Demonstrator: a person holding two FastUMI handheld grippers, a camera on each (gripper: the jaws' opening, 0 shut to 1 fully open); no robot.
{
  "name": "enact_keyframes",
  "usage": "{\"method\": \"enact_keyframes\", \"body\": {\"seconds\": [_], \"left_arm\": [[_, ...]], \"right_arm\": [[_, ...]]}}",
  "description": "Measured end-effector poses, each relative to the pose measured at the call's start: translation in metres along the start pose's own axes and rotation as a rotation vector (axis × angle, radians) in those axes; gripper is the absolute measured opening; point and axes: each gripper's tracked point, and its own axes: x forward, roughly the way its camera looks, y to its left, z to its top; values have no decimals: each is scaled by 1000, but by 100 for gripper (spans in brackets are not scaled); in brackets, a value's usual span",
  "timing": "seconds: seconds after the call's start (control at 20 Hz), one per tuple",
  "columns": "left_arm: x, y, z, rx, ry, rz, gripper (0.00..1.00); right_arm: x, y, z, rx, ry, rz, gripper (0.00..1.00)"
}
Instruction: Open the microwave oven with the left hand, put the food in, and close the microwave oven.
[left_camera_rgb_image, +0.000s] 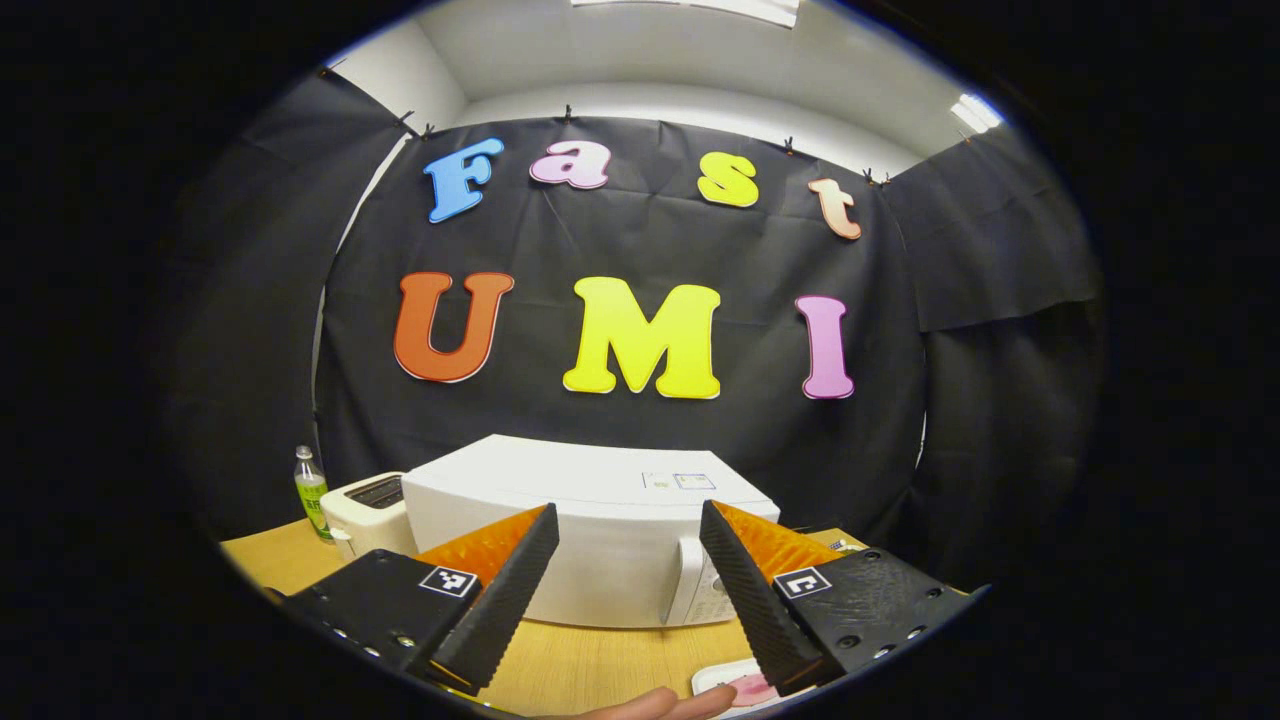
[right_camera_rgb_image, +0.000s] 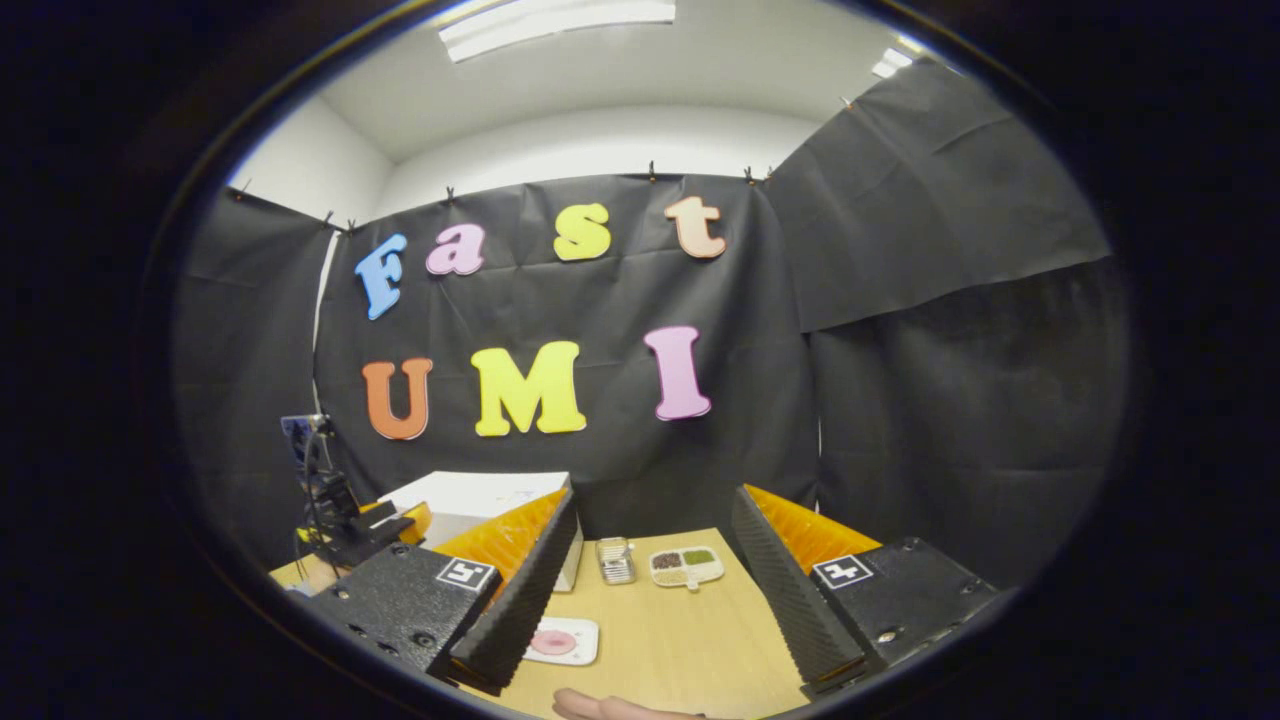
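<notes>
Nothing is done yet, I judge: my left gripper and right gripper both gape wide and empty, ribbed black pads on orange, the pink food on its white tray at seven o'clock, the boxy white microwave shut at twelve.

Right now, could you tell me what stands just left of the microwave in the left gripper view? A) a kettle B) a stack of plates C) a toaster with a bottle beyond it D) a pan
C: a white toaster sits against the closed microwave's left side, with a bottle further left.
</notes>
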Motion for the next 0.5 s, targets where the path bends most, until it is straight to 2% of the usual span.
{"method": "enact_keyframes", "body": {"seconds": [0.05,0.15,0.2,0.25,0.3,0.35,0.4,0.45,0.5], "left_arm": [[8,-6,-13,-1,15,-14,92],[23,-18,-35,-16,38,-32,92],[31,-23,-42,-25,43,-35,92],[41,-28,-49,-31,43,-38,92],[51,-32,-60,-39,58,-46,92],[58,-37,-73,-46,79,-50,92],[62,-39,-83,-42,94,-43,92],[69,-40,-92,-31,107,-35,92],[74,-41,-101,-13,119,-29,92]], "right_arm": [[2,-2,-2,-8,4,-6,91],[6,-4,-5,-26,9,-7,91],[7,-6,-5,-33,9,-4,100],[9,-9,-5,-39,7,-10,100],[11,-13,-4,-45,6,-20,91],[12,-16,-4,-53,2,-26,91],[14,-17,-6,-59,1,-26,100],[15,-18,-8,-63,4,-26,91],[17,-20,-10,-64,10,-26,91]]}}
